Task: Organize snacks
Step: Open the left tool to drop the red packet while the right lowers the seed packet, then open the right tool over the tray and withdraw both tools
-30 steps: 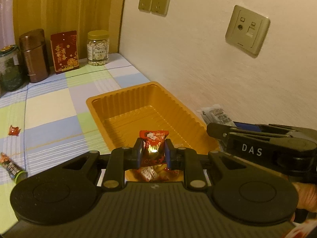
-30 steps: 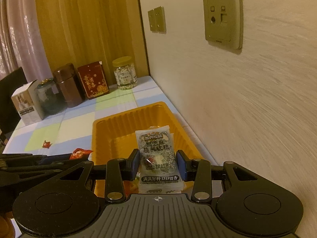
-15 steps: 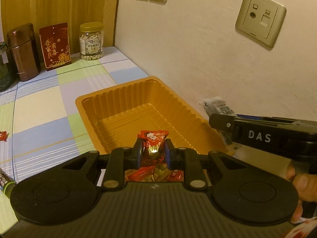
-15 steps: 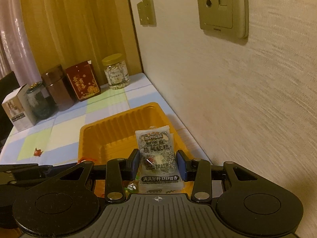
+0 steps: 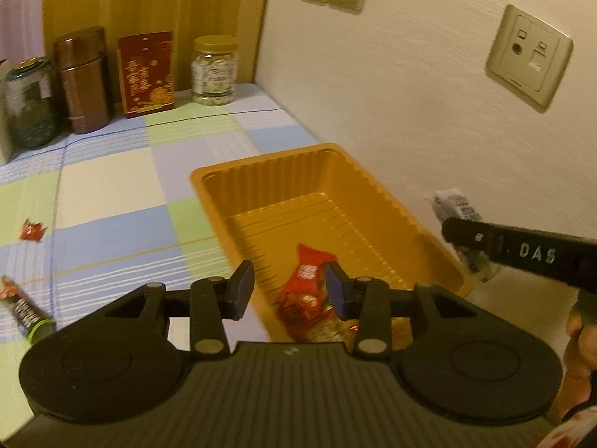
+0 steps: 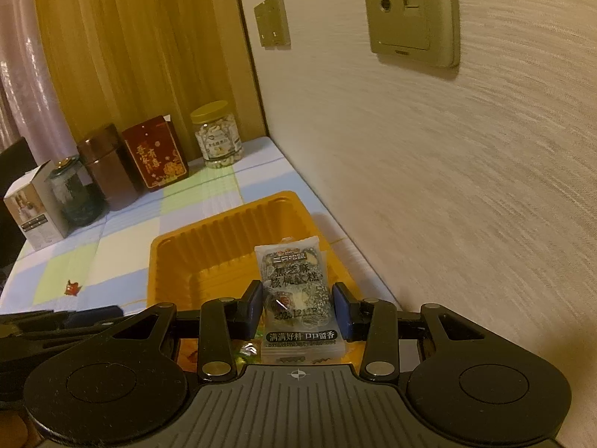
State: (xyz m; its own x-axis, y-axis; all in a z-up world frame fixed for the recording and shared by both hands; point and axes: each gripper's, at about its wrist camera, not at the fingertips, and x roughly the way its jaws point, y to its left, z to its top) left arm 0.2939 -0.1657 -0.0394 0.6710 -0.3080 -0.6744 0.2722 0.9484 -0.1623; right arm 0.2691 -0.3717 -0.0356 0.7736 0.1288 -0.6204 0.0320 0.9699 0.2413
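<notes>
left wrist view: the left hand-held gripper hangs over the near end of the orange tray, and its jaws are opening. the red candy sits between the blue pads, close by the right one and clear of the left, above more wrappers lying in the tray's near end. the tray sits on the checked bench just beside the wall. off to the right, the right hand-held gripper reaches in from the edge, marked "das", with a grey packet poking out past its tip. on the bench at left, a small red candy lies well apart from the tray, and a dark stick pack lies nearer the edge. at the back stand a green jar, a brown tin, a red box and a nut jar in a row.

right wrist view: the right hand-held gripper is pinching the grey packet, pads pressed on both its sides. the packet stands upright over the tray's near right corner. the red candy lies on the bench at left. the left hand-held gripper shows as a dark shape at the left edge. a white box stands beside the green jar.
</notes>
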